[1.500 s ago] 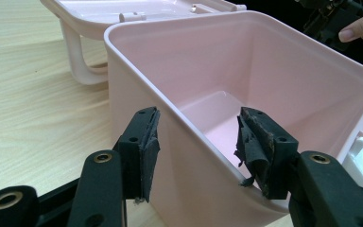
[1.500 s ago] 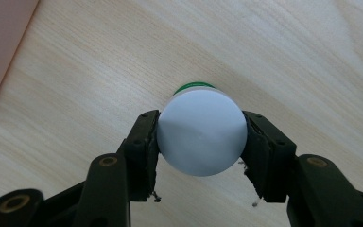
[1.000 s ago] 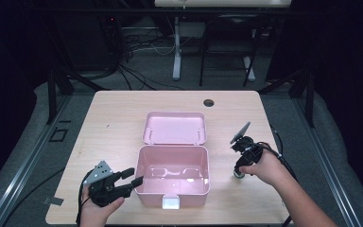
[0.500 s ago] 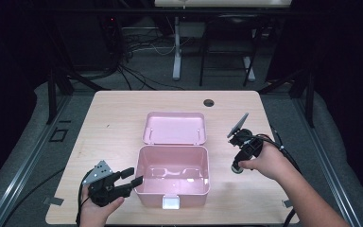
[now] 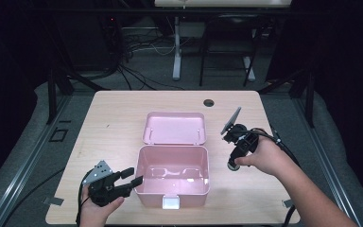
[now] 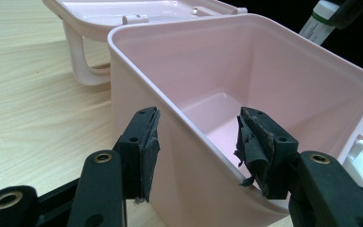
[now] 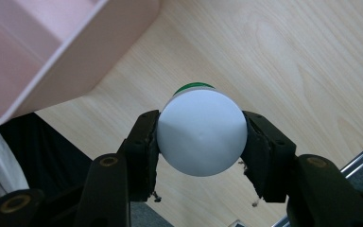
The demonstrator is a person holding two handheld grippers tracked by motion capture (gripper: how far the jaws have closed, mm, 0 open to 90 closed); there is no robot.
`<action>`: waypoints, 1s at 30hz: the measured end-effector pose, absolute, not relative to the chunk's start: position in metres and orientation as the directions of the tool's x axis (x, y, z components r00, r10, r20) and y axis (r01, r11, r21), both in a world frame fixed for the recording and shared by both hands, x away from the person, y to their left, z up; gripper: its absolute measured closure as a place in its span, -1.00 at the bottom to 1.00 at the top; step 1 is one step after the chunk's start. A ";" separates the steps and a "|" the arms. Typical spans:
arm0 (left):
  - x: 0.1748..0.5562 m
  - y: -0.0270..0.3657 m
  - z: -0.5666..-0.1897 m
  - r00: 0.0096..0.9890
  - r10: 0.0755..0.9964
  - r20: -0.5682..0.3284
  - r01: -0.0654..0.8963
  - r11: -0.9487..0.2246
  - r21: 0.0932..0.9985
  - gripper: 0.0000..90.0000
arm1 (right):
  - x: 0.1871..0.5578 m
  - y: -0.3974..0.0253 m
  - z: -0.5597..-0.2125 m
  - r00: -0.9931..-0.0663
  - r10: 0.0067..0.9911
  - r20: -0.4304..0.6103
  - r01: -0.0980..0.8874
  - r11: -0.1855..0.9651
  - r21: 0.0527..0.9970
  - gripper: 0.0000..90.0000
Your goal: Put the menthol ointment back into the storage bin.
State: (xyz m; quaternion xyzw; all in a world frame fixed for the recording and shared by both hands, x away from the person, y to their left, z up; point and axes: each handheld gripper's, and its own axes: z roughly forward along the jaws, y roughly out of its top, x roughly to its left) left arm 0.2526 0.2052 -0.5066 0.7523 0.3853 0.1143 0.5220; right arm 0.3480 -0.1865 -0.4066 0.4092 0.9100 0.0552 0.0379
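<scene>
On the table (image 5: 123,113), right gripper (image 7: 201,142) clamps a white-capped bottle (image 7: 201,137) by its cap, held just right of the open pink box (image 5: 172,175). Left gripper (image 6: 196,146) is open, jaws straddling the box's left wall.

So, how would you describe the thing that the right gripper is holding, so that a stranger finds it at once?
Start at the open pink box in the middle of the wooden table. Just to its right, the right gripper clamps a small round container from above. It has a flat white cap with a green rim below, unlike the all-pink box.
</scene>
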 end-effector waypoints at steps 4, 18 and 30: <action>0.253 0.205 -0.507 0.680 0.697 -0.230 0.457 -0.157 0.875 0.08 | 0.345 -0.178 -0.398 -0.680 0.733 -0.029 0.725 0.678 0.126 0.11; 0.253 0.204 -0.508 0.679 0.696 -0.233 0.462 -0.159 0.872 0.08 | 0.340 -0.154 -0.379 -0.746 0.666 -0.028 0.656 0.741 0.139 0.11; 0.253 0.203 -0.508 0.682 0.694 -0.231 0.463 -0.166 0.871 0.08 | 0.335 -0.138 -0.370 -0.784 0.621 -0.025 0.612 0.778 0.140 0.11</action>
